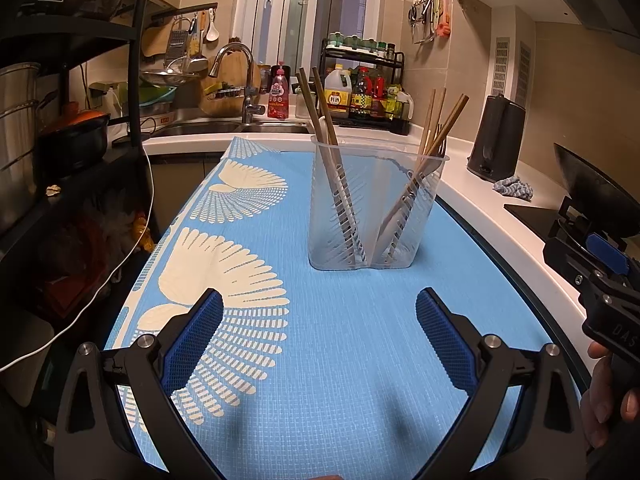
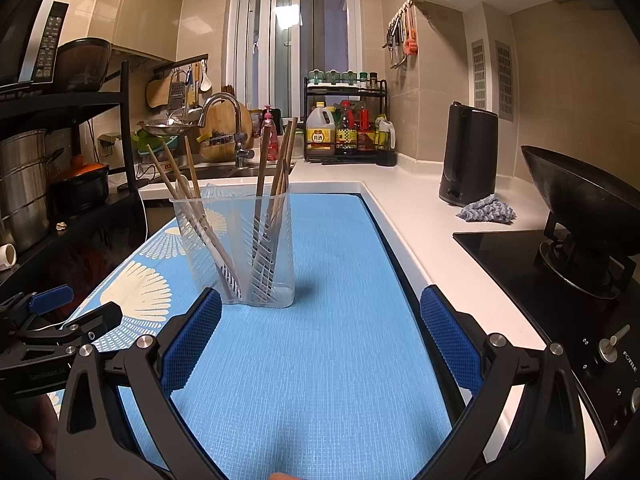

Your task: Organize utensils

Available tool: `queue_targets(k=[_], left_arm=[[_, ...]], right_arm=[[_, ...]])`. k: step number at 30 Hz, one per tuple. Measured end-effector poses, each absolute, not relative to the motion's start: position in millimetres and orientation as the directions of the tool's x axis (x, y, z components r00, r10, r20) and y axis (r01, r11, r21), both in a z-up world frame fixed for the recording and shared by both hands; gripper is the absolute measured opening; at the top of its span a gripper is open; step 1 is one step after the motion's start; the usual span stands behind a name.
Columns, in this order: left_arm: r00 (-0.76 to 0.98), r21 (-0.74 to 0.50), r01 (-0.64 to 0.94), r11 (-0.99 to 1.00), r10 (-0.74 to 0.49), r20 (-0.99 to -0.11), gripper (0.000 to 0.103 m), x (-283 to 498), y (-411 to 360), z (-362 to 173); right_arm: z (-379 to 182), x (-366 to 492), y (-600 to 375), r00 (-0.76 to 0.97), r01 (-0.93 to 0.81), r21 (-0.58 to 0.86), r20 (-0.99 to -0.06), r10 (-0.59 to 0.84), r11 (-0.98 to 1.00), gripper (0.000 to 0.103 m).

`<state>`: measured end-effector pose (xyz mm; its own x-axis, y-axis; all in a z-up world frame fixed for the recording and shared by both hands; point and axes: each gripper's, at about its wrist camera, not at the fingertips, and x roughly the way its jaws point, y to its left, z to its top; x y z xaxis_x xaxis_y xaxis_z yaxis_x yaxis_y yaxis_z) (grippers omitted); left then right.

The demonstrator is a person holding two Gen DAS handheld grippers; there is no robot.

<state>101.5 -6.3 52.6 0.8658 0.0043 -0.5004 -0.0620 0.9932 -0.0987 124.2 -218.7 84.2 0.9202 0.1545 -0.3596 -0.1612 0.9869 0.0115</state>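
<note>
Utensils all upright in clear holder (image 1: 378,204) at 12 o'clock on blue mat (image 1: 340,340); none loose. Left gripper (image 1: 318,340), right gripper (image 2: 320,336) wide, empty. Looks finished.

Translucent ribbed plastic utensil holder (image 1: 376,208), smooth, faintly glossy. Brown wooden chopsticks (image 1: 320,108), matt. Blue woven-textured mat (image 2: 320,340), matt, rough. White desk (image 2: 424,216), smooth, glossy. Blue gripper pads (image 1: 192,340), knurled.
</note>
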Motion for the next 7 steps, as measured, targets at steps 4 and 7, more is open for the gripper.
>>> queue_targets(k=[4, 7], left_arm=[[0.861, -0.099, -0.064, 0.993, 0.005, -0.508, 0.096, 102.1, -5.2, 51.5], [0.860, -0.098, -0.066, 0.993, 0.007, -0.511, 0.096, 102.6, -4.4, 51.0]], right_arm=[[84.4, 124.1, -218.5, 0.920, -0.161, 0.011, -0.360, 0.154, 0.987, 0.098], [84.2, 124.2, -218.5, 0.920, -0.162, 0.011, -0.360, 0.155, 0.987, 0.098]])
